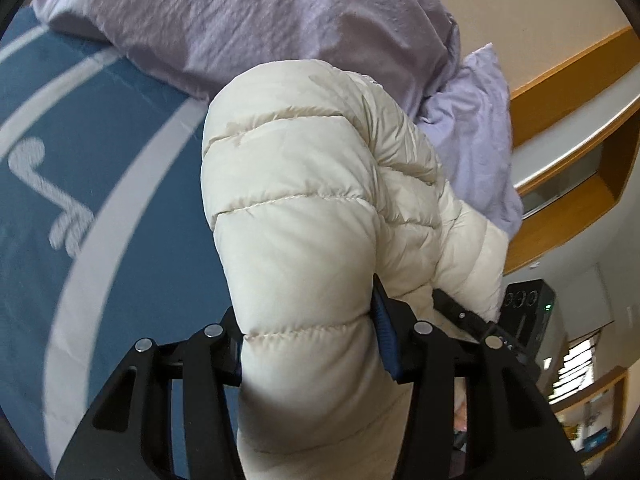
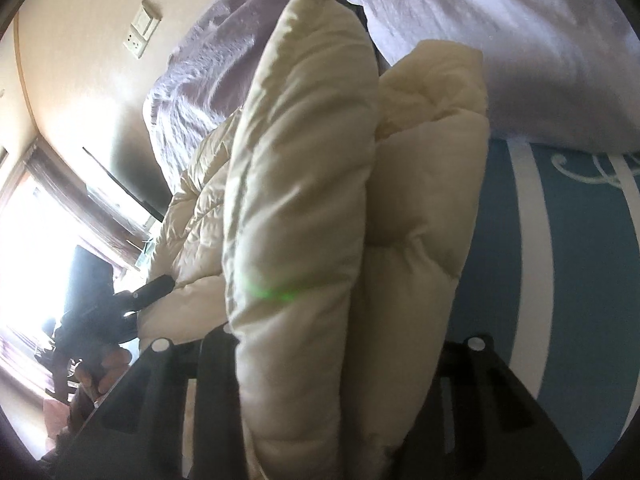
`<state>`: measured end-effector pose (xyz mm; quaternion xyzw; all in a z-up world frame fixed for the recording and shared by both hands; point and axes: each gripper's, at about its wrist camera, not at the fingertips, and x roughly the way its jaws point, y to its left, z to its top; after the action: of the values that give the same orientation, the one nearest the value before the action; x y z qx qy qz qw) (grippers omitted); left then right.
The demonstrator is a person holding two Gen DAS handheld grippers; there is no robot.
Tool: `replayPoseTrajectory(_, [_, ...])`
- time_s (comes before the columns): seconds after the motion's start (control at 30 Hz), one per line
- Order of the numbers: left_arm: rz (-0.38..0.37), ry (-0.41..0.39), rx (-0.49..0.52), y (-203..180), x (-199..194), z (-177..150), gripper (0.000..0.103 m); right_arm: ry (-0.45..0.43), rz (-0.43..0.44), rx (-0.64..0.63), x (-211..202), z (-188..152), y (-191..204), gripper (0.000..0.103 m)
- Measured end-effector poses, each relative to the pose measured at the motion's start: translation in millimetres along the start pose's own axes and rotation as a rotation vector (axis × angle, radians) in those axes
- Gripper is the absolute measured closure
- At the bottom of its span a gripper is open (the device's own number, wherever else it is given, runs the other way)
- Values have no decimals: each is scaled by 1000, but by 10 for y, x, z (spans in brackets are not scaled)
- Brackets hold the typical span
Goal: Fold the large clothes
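Note:
A cream quilted puffer jacket [image 1: 304, 200] is lifted above a blue bedspread [image 1: 120, 184]. In the left wrist view a thick padded fold runs between the black fingers, and my left gripper [image 1: 308, 312] is shut on it. In the right wrist view two bunched folds of the same jacket [image 2: 300, 200] fill the middle, with my right gripper [image 2: 332, 344] shut on them; its fingertips are hidden by the padding. The right gripper's black finger [image 1: 460, 312] shows at the jacket's right side. The left gripper [image 2: 154, 290] pinches the jacket's far edge.
A crumpled lilac duvet [image 1: 240, 20] and a pillow [image 1: 476, 128] lie beyond the jacket on the bed. A wooden shelf unit [image 1: 580, 128] stands to the right. A wall switch and socket [image 2: 140, 36] and a bright window [image 2: 24, 220] show on the left.

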<state>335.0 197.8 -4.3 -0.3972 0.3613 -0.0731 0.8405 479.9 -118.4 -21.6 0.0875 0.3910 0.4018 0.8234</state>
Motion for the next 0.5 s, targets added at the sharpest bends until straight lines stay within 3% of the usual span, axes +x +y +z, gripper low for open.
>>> replayPoseTrajectory(0.1, [61,-6,35,1,84,59,54,-3,2,14,-25,-204,-84,67])
replayPoseTrajectory(0.17, [99,-9,69,-22,157,67,54,-5,-5,33,-36,-280,-135,61])
replayPoseTrajectory(0.23, [139,-16,106,-61,202,44,52,-2,-33,66,-62,-332,-188,48])
replayPoseTrajectory(0.33, [216,-41,162,-150,199,9,44,-13,-94,76,-187,-369,-208,41])
replayPoseTrajectory(0.5, [368,-143,258,-259,-26,2,36,-149,-336,1,-631,-349,-93,33])
